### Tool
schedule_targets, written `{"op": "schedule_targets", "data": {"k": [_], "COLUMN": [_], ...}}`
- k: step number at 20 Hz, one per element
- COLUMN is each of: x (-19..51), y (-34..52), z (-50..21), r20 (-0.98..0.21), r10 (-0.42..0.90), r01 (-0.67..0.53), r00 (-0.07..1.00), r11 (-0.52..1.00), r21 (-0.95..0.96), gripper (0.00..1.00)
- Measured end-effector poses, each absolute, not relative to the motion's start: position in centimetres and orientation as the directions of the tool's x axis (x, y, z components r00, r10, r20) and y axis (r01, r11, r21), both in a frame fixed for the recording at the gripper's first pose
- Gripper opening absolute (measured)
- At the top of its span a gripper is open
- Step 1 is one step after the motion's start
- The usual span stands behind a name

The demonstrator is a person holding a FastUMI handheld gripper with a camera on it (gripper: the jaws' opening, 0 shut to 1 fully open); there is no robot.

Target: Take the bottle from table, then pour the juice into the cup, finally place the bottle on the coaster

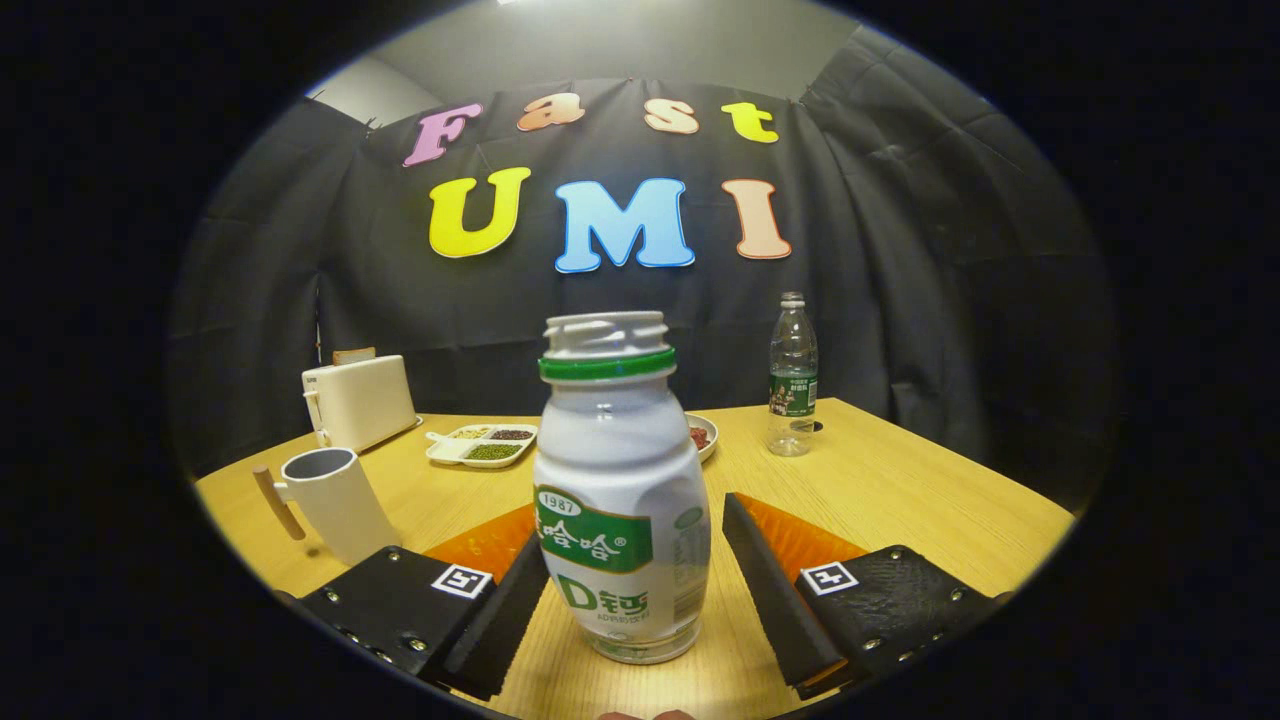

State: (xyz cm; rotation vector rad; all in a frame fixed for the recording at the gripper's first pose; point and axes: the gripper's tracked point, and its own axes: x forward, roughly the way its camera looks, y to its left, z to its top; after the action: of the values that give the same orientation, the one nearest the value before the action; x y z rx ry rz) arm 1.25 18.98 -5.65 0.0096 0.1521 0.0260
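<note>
Uncapped bottle (622, 490) stands upright between open gripper (636, 590) fingers.

From my remote seat I see a pale wood-grain worktop (900, 490) filling the lower half of the frame. A creased black cloth wall (950, 300) hangs behind it and wraps round both sides. Above the cloth, at the upper middle of the frame, a plain grey-white wall (600, 45) shows, with a lighter panel (370, 95) at upper left. The light is even and warm, and the worktop shows only a soft sheen.
</note>
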Motion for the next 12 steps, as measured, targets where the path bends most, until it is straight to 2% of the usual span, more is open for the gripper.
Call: {"op": "schedule_targets", "data": {"k": [2,3,4,5,12], "x": [1.5,1.5,1.4,1.5,1.3], "y": [19.3,19.1,19.2,19.4,20.8], "z": [-5.9,-5.9,-6.1,-5.9,-5.3], "r20": [-0.157,-0.159,-0.165,-0.166,-0.188], "r10": [0.026,0.014,0.014,0.023,0.071], "r01": [-0.025,-0.014,-0.016,-0.026,-0.087], "r00": [0.987,0.987,0.986,0.986,0.98], "r11": [1.0,1.0,1.0,1.0,0.993], "r21": [0.009,-0.002,-0.014,-0.017,-0.08], "gripper": [0.96,0.84,0.78,0.75,0.74]}}
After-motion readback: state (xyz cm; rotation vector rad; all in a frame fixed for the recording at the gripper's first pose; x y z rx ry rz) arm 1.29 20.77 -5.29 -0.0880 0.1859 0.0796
